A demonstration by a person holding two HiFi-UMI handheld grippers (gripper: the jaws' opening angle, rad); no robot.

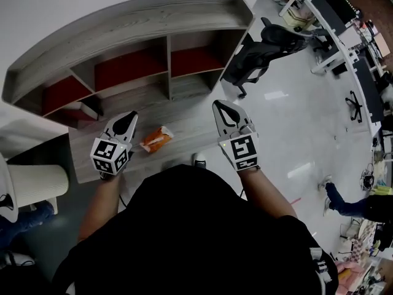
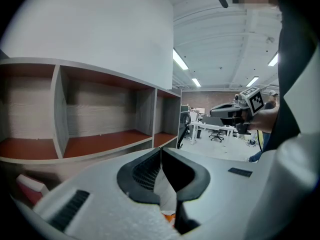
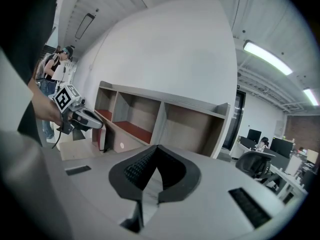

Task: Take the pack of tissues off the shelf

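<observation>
Both tongs are closed w/ nothing in them: left gripper (image 1: pixel 128 118) has its jaw tips together in the left gripper view, and right gripper (image 1: pixel 222 109) has its tips together in the right gripper view, only desk and shelf showing past them. Orange tissue pack (image 1: pixel 156 139) isn't in any compartment. It lies flat on the grey desk top (image 1: pixel 184 123) in front of the shelf unit (image 1: pixel 153 18), so it already sits where the task wants it, off the shelf; who or what put it there can't be read from here. The red-floored compartments that the views show hold no pack. Key relation: the pack sits between the two grippers but much nearer the left one, just to that gripper's right and a bit toward the person, approx level w/ its marker cube. The right gripper is well apart from it, across the desk. A sliver of orange shows under the left jaws in the left gripper view, so the pack is below and slightly behind those tips, not in front. Its long axis runs on a slant in the head view, lower left to upper right, roughly across the left gripper's pointing line. My read: any further grip would suit the left hand, jaws opened and closed over the short side.
</observation>
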